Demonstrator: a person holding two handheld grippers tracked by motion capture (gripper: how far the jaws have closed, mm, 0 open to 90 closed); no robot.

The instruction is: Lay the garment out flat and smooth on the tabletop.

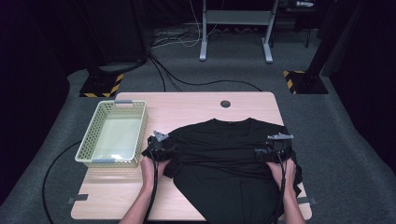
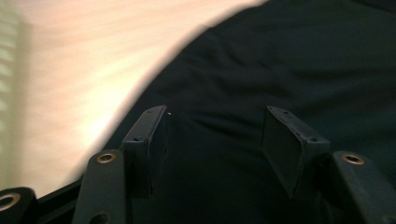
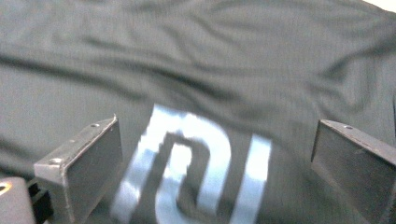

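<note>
In the left gripper view the left gripper [image 2: 215,135] has its jaws spread apart with nothing clamped; black cloth of the T-shirt [image 2: 289,70] lies between and beyond them, and whether the tips press on it is hard to tell. Off to the left of those jaws the cloth ends in a curved edge, past which the pale worktop [image 2: 70,70] shows, blurred and washed out by glare. At the far left edge of that view a faint ribbed shape is too smeared to name.

The right gripper [image 3: 217,158] is likewise released, jaws wide, the shirt's cloth under the gap. Between them lies a pale printed logo [image 3: 196,172], blurred and cut off at the bottom edge, so it cannot be read in full. Wrinkles run across the fabric beyond the jaws.

From the high view, the left gripper [image 1: 160,148] sits at one sleeve of the T-shirt [image 1: 224,144] and the right gripper [image 1: 273,149] at the other, each held by a hand [image 1: 150,170] whose forearm is cut off at the bottom edge. The shirt's hem hangs over the near edge of the worktop [image 1: 187,105] and out of view. Just outside the left gripper stands a pale green basket [image 1: 95,133]; nothing can be made out inside it but its pale bottom.
</note>
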